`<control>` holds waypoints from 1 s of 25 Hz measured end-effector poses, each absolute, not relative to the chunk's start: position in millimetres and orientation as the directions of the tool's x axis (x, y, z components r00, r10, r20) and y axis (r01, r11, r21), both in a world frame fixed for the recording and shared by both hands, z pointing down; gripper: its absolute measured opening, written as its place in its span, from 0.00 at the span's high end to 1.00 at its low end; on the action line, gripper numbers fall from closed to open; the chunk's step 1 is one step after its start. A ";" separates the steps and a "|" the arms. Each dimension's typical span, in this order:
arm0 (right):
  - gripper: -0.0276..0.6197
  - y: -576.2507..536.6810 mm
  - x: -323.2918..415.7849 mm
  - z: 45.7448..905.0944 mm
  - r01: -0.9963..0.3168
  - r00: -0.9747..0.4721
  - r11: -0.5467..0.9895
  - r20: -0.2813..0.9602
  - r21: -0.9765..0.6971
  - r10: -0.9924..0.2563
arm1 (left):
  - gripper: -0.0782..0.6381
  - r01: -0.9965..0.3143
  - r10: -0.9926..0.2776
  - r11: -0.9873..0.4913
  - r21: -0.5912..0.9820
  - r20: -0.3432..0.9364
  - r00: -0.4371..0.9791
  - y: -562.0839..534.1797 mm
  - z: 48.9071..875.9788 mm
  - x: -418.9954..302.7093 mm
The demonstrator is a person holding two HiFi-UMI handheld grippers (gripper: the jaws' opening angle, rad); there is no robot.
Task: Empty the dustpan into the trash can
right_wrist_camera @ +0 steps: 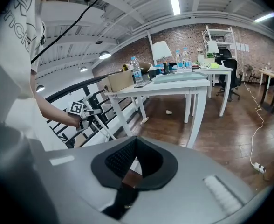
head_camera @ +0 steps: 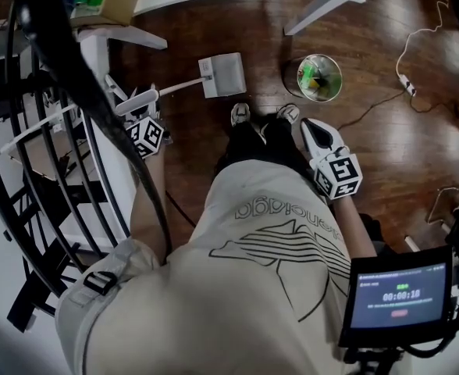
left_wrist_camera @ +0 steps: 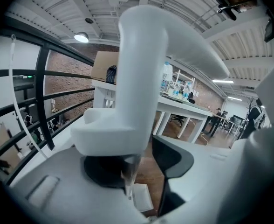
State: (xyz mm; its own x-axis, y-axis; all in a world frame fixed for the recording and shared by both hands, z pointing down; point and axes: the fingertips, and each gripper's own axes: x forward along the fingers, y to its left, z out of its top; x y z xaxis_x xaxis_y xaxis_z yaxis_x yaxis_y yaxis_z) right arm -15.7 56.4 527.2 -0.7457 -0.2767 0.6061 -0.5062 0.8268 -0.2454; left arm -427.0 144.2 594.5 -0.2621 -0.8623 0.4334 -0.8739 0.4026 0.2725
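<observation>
1. Dustpan: the white pan shows against the wooden floor, just beside the trash can, on the side towards the left gripper. It is outside the can, not over its opening. Its handle runs away from the trash can to the left gripper.
2. Left gripper: in the left gripper view the jaws stand apart with the thick white handle between them. The handle lies against the left pad. The right pad stands clear of it, with floor visible in the gap.
3. Right gripper: it is held near the trash can, on the person's side of it. In the right gripper view its fingers are pressed together with nothing between them.
4. Trash can: it stands upright on the floor, open at the top, with green and pale litter inside.
</observation>
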 end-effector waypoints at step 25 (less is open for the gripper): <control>0.95 43.1 -21.7 523.1 -0.569 -0.742 0.784 0.567 -0.247 -0.359 | 0.86 -0.927 -0.837 0.000 0.375 0.507 0.205 142.3 601.9 -269.8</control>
